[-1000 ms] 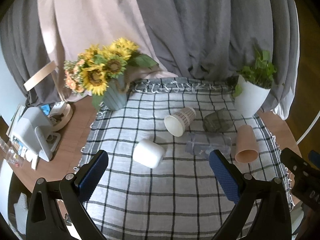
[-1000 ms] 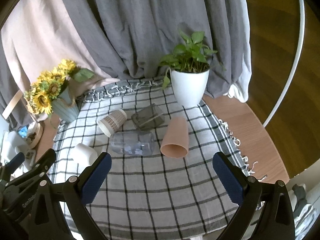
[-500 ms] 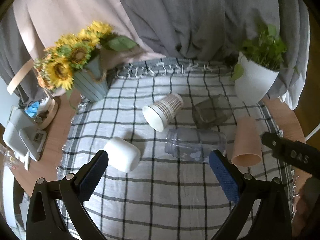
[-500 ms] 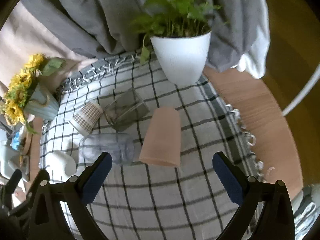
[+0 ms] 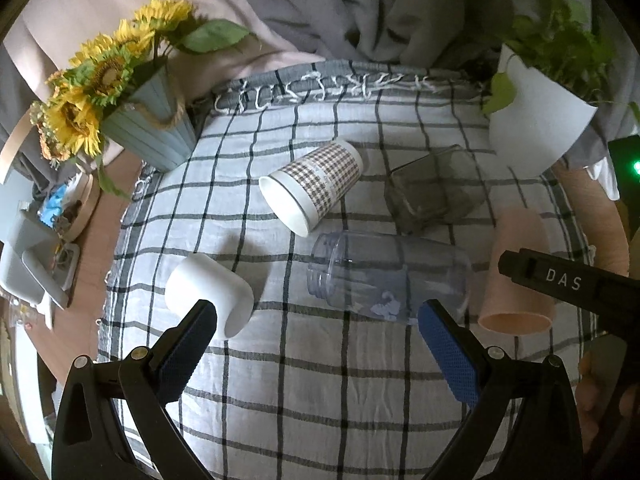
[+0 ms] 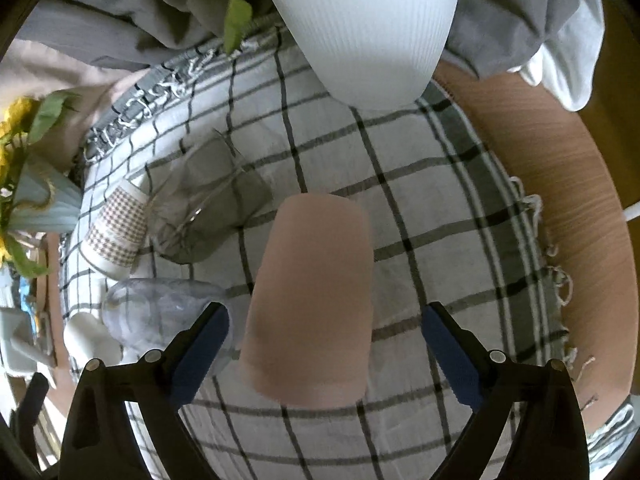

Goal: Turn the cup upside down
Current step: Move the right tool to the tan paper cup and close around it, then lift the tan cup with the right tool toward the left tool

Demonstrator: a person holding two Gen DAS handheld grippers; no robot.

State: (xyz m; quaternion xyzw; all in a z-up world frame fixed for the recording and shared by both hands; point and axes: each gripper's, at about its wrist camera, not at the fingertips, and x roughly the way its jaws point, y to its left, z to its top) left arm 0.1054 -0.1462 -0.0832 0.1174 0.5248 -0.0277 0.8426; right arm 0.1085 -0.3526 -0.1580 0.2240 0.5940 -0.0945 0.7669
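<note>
Right wrist view shows my right gripper [image 6: 326, 344] spread wide, with the pink cup [image 6: 310, 300] lying on its side between the two blue pads [image 6: 202, 354]. The pads are not touching the cup. Its open mouth points toward me, and it rests on the checked cloth [image 6: 440, 216]. Just past it stands the white plant pot [image 6: 360, 28].

Left wrist view shows my left gripper [image 5: 316, 340] spread wide too, holding nothing. Near its right pad lies the clear plastic cup [image 5: 384, 276] on its side. The white cup [image 5: 212, 292] lies by the left pad. Farther back lie a patterned paper cup [image 5: 312, 188] and a gray glass [image 5: 432, 188]. The pink cup [image 5: 518, 272] is off to the right. Sunflowers [image 5: 100, 76] sit in a blue pot at the back left.
</note>
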